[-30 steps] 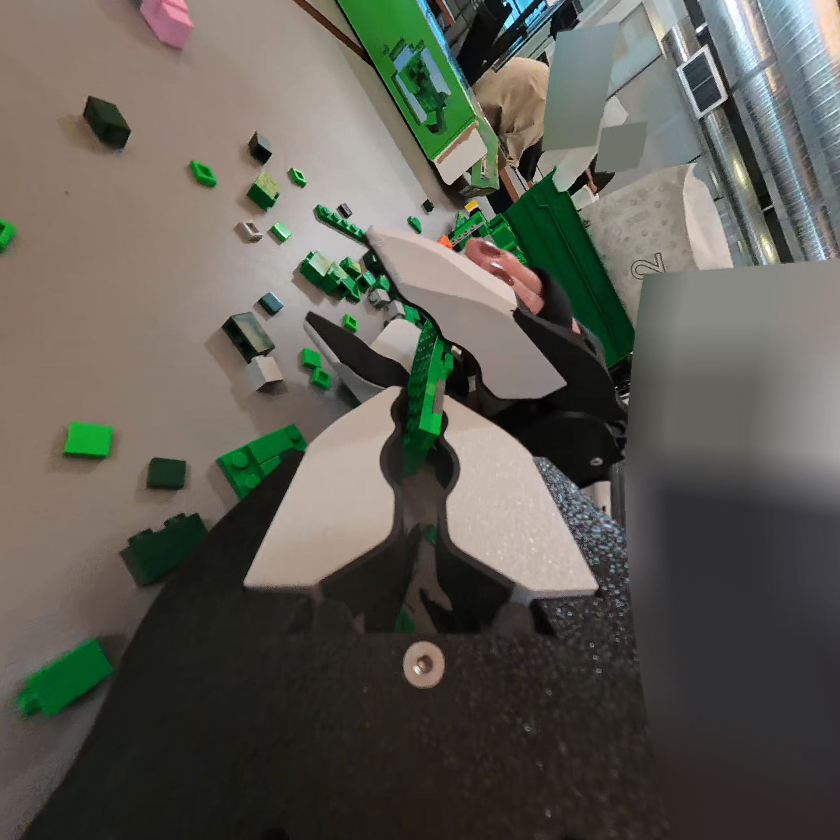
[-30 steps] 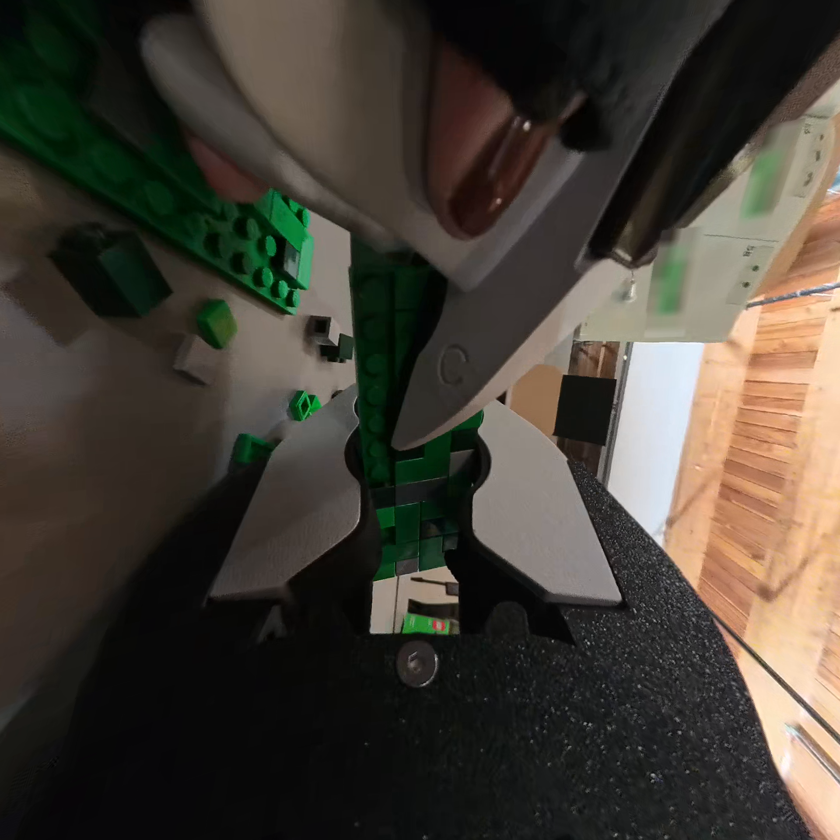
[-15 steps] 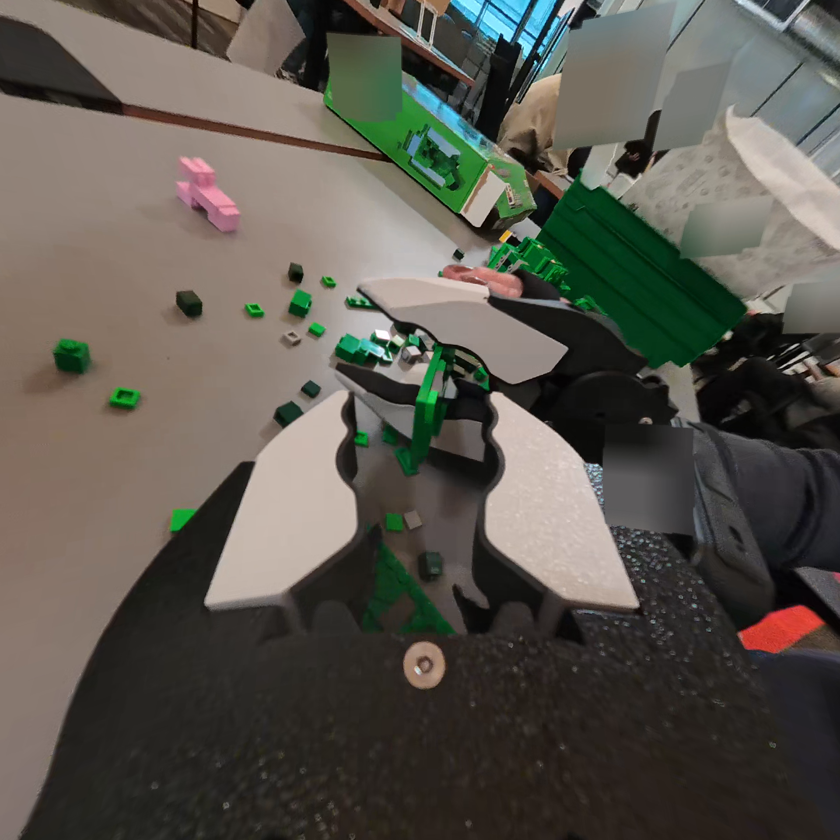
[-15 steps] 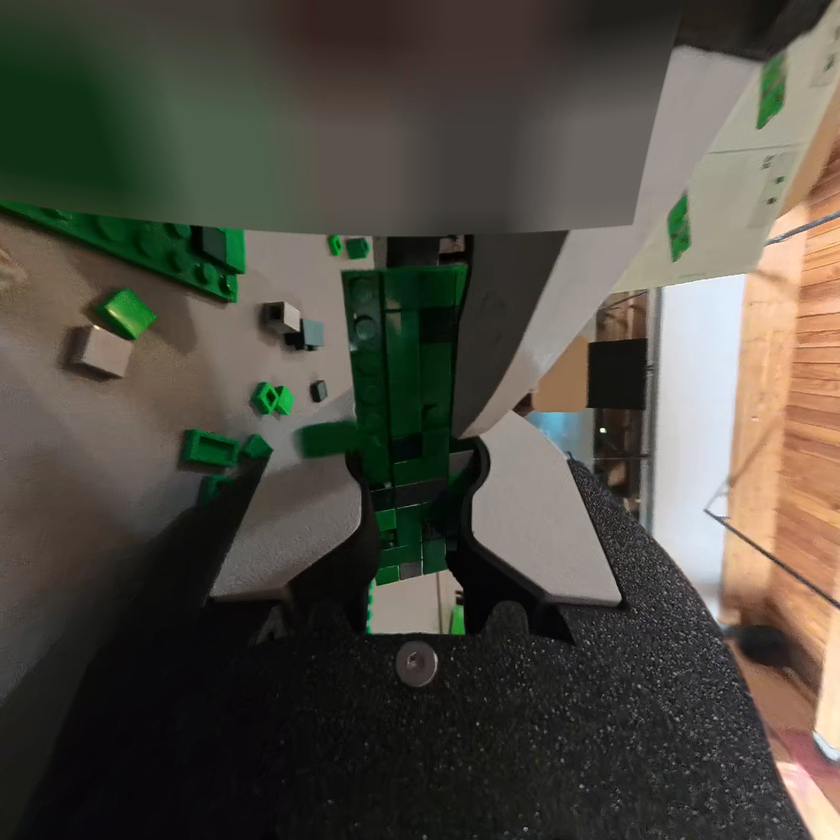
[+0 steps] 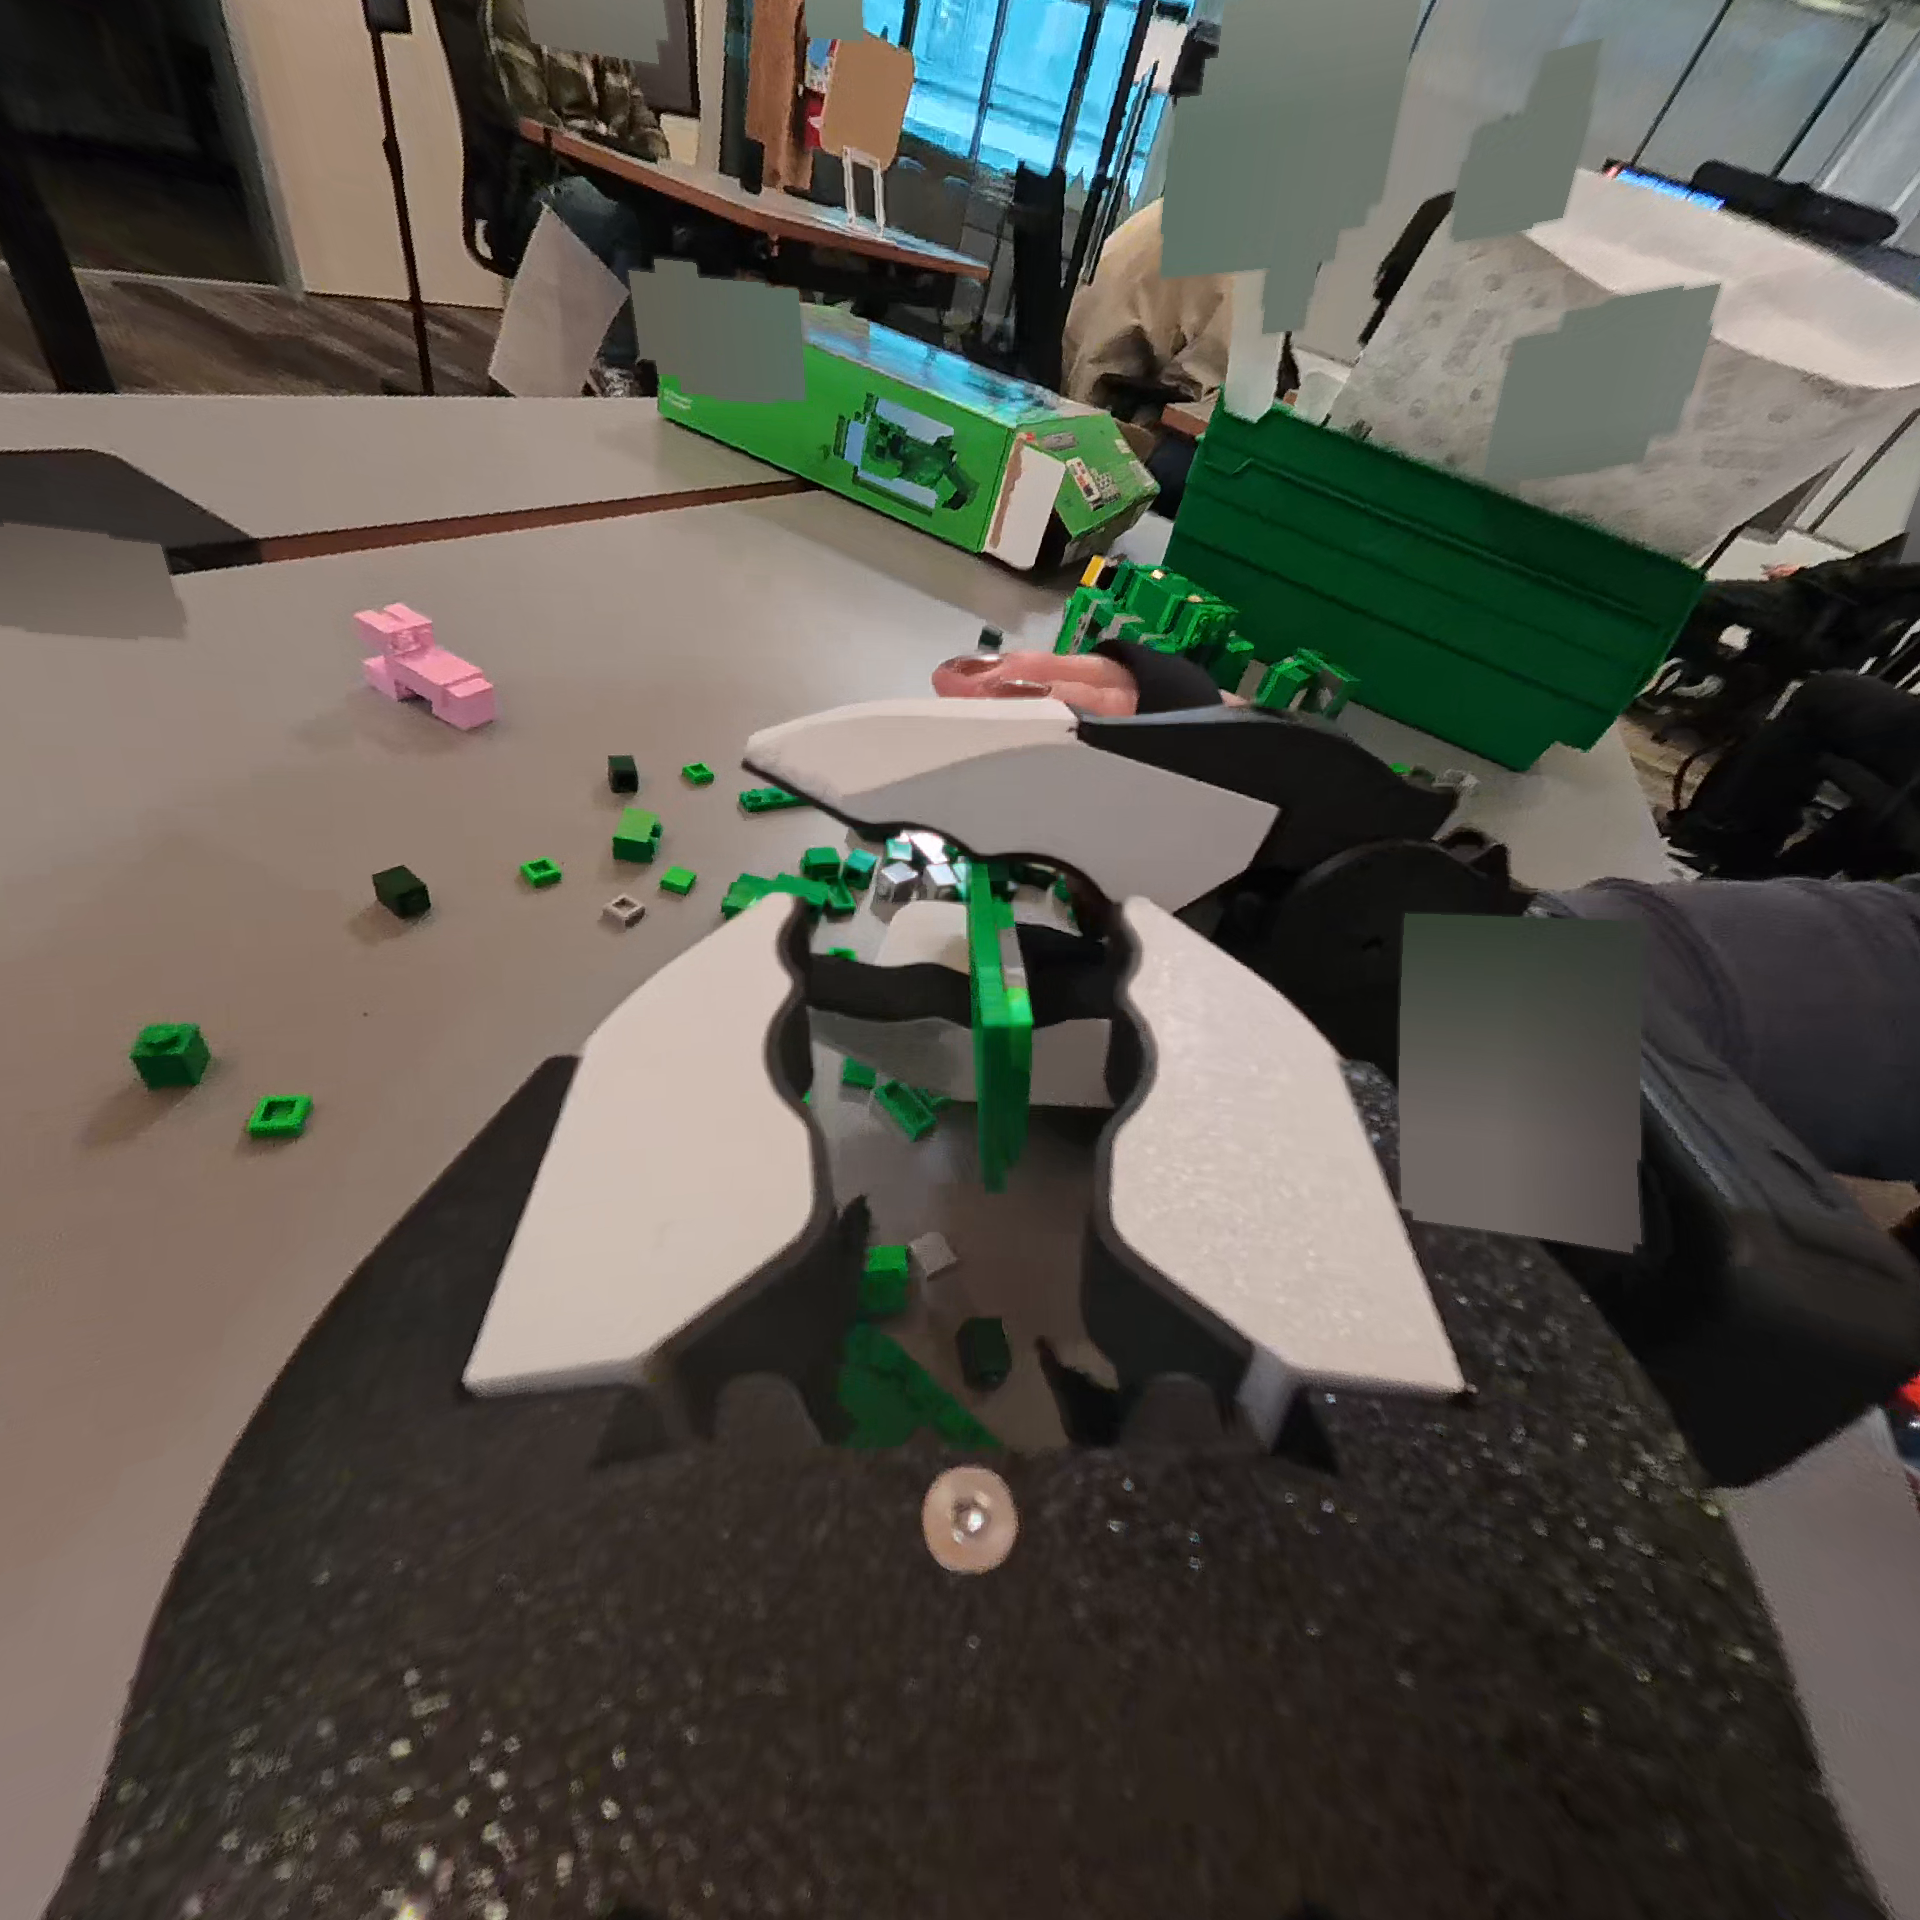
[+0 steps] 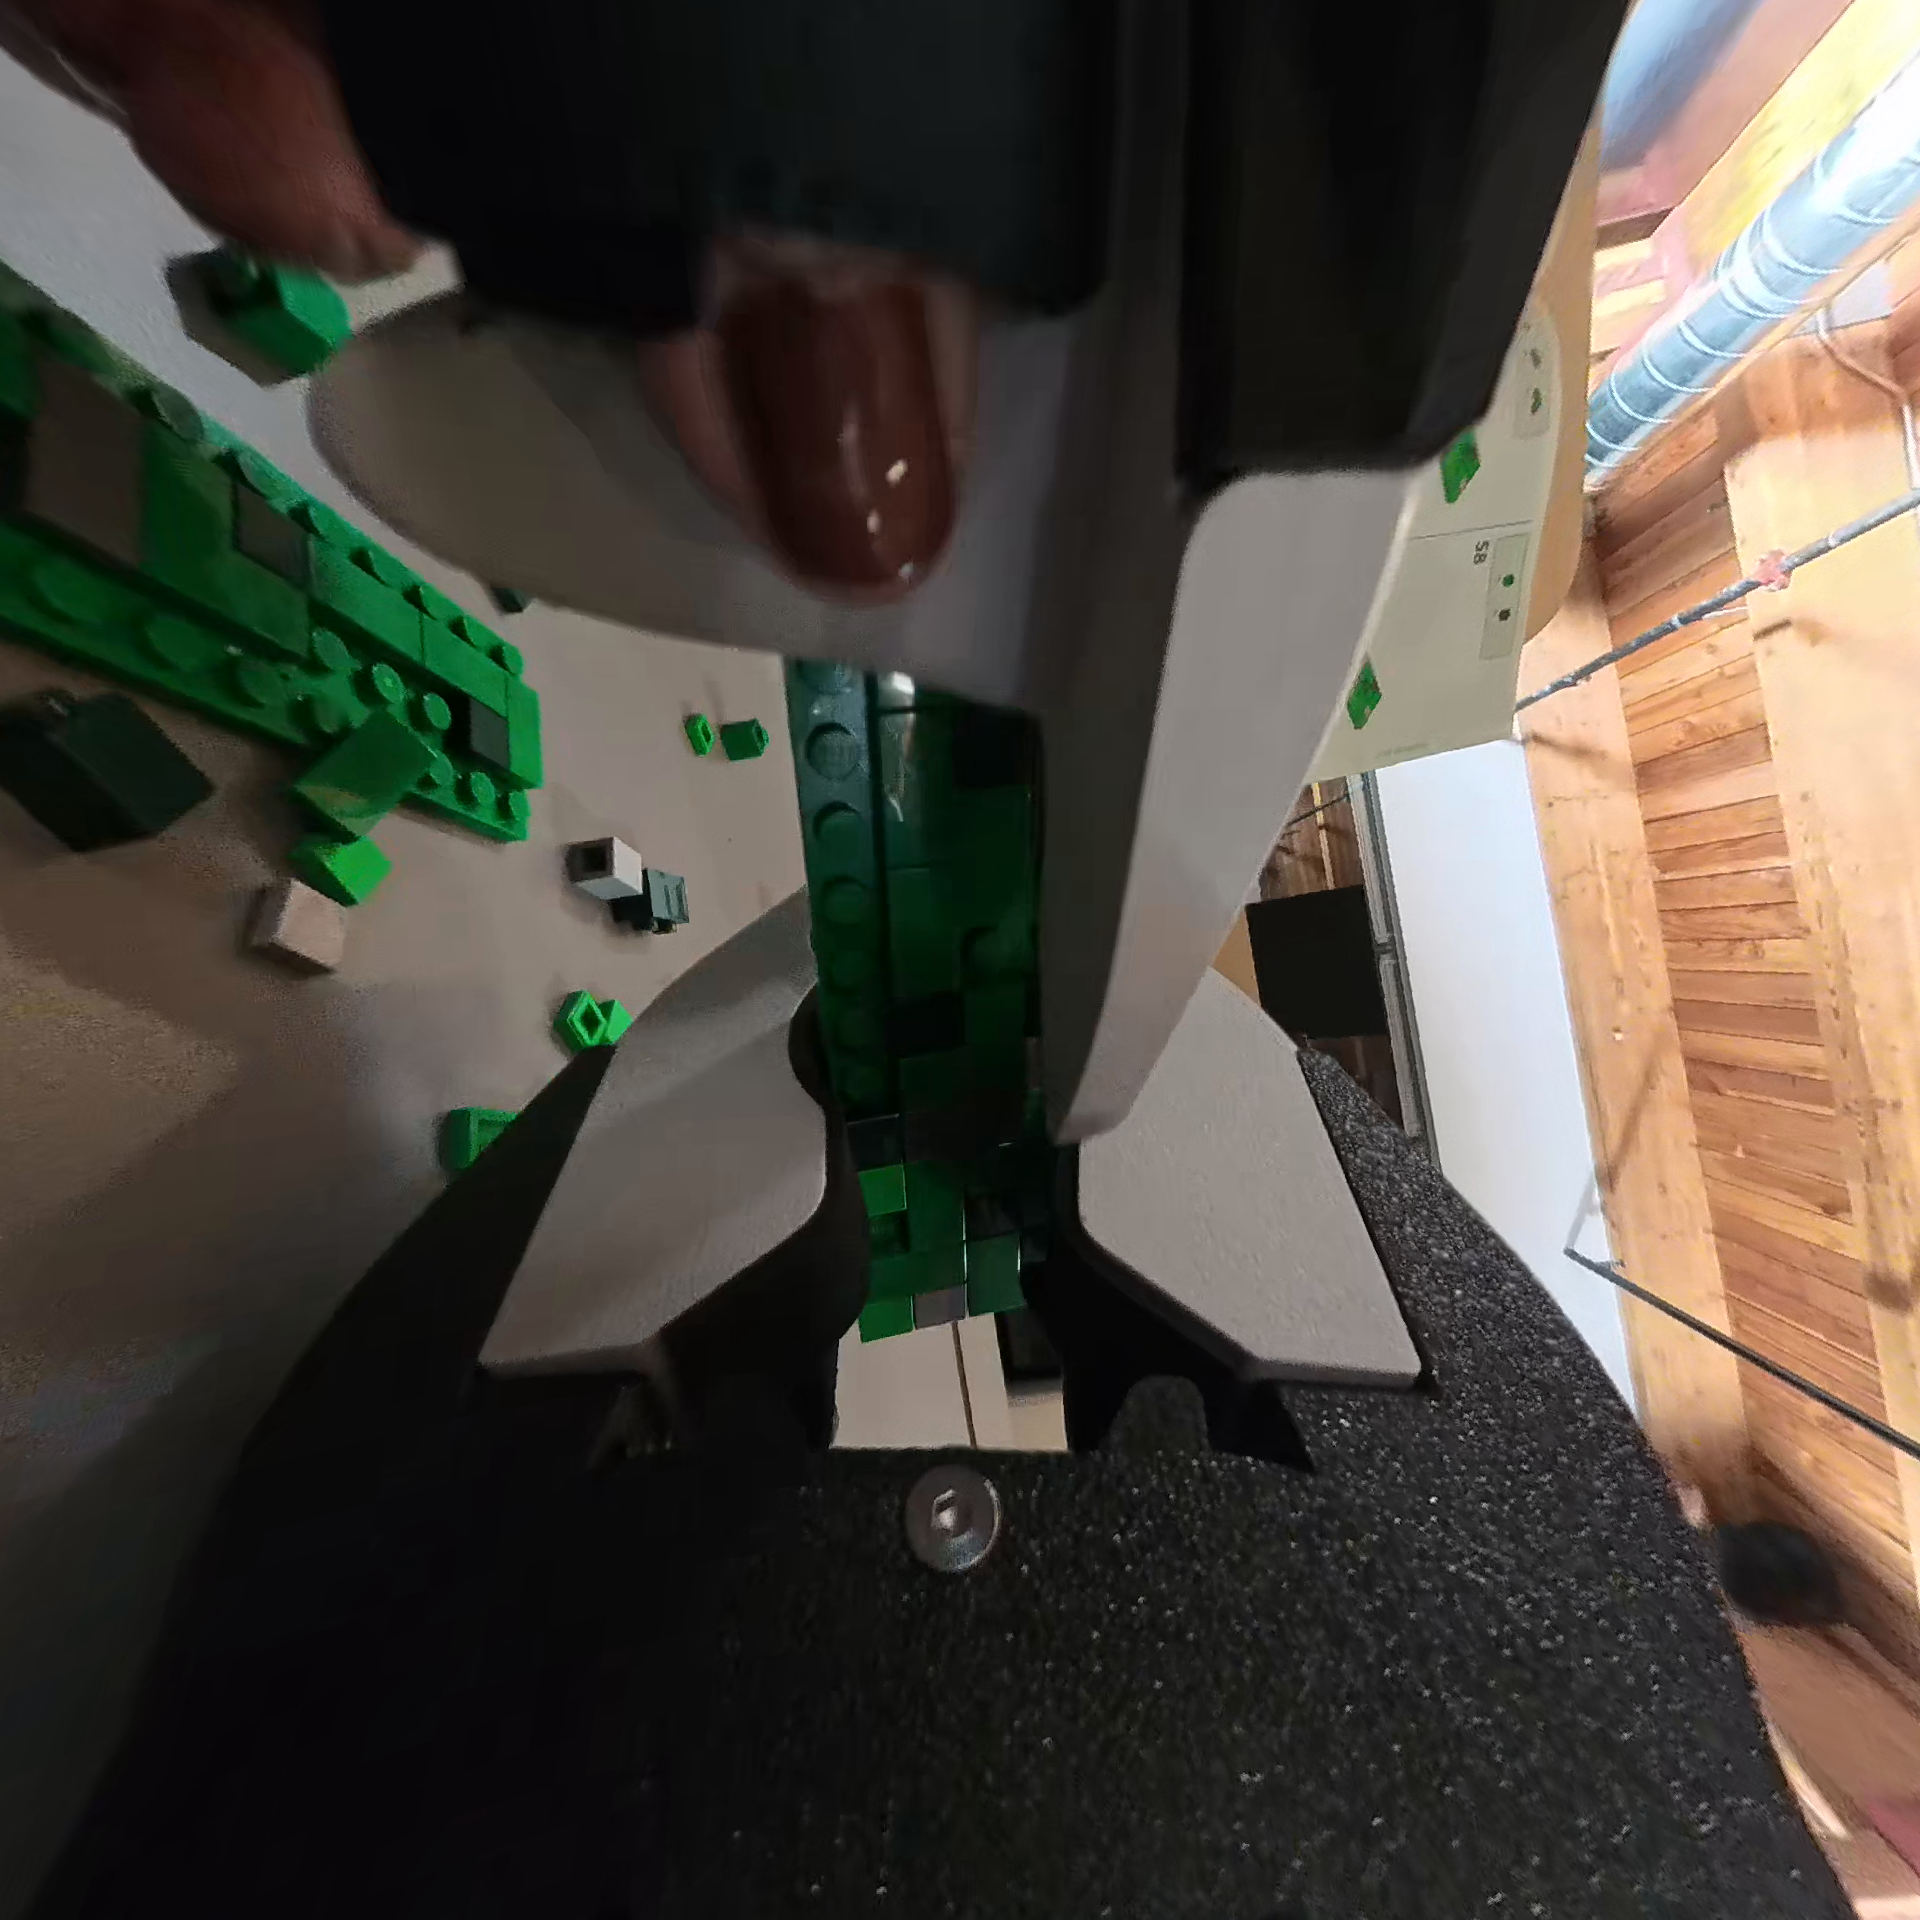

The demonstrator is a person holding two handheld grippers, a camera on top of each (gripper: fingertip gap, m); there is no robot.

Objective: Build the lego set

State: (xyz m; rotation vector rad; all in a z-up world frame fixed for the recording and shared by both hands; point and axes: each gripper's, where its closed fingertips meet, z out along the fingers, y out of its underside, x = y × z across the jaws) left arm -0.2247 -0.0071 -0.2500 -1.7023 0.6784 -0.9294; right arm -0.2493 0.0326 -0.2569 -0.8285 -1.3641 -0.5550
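Observation:
My right gripper (image 6: 940,966) is shut on a flat green brick assembly (image 6: 935,1226) and holds it on edge above the table. In the left wrist view the assembly (image 5: 1000,1049) stands upright between the right gripper's fingers (image 5: 1008,790). My left gripper (image 5: 961,925) is open, its jaws on either side of the assembly's near end. One of its fingers (image 6: 1132,831) lies along the assembly's right side in the right wrist view, the other (image 6: 520,499) is off to the left. A thumb (image 6: 842,436) rests on the left gripper.
Loose green, dark green and grey bricks (image 5: 634,836) lie scattered on the grey table (image 5: 312,935). A pink brick pig (image 5: 421,681), a green box (image 5: 904,447), a green crate (image 5: 1434,603) and a partial green build (image 5: 1164,613) stand behind. A long green plate (image 6: 260,623) lies left. From either gripper's tips it is about 20 cm to the pink brick pig (image 5: 421,681).
My left gripper has opened and let go of the green assembly, and its view has levelled out. My right gripper still holds the assembly.

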